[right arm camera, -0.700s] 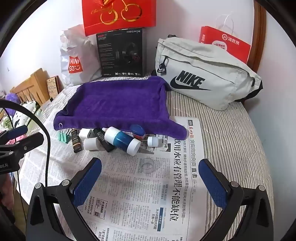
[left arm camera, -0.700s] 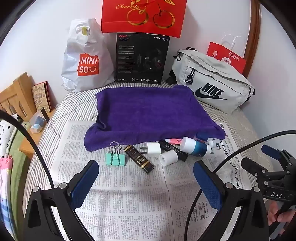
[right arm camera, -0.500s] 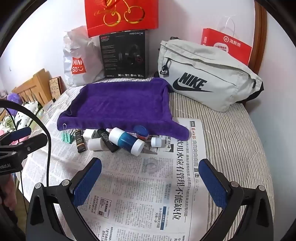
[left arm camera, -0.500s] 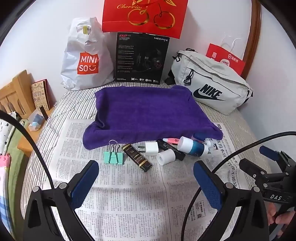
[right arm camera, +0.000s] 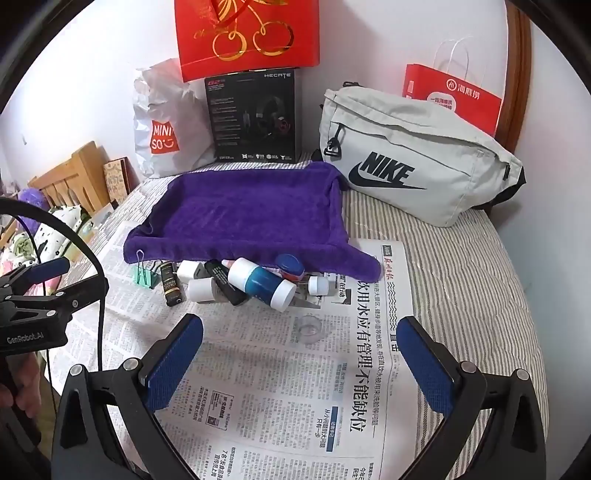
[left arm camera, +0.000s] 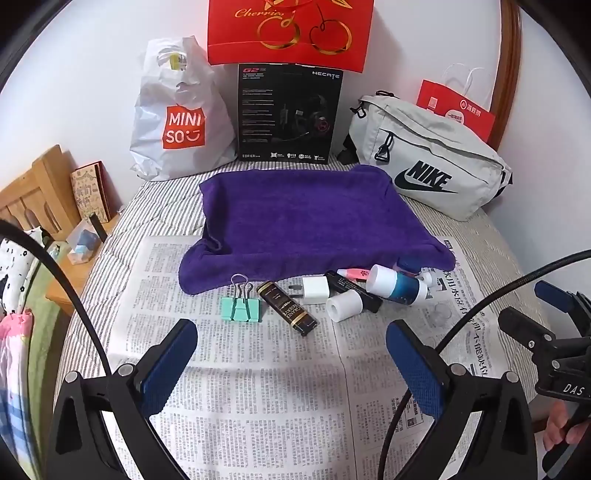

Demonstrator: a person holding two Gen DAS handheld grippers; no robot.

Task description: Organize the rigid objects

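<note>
A row of small items lies on newspaper at the front edge of a purple towel: a mint binder clip, a black-and-gold tube, a white charger plug, a white roll, a blue-and-white bottle. The right wrist view shows the bottle, a clear cap and a small white vial. My left gripper and right gripper are both open and empty, held short of the items.
Behind the towel stand a Miniso bag, a black headset box, a red cherry bag and a grey Nike bag. A wooden bedside stand is at the left. The striped bed edge drops off there.
Both grippers have drawn back a little from the items, which now sit slightly higher and farther in both views. Nothing was grasped or moved.
</note>
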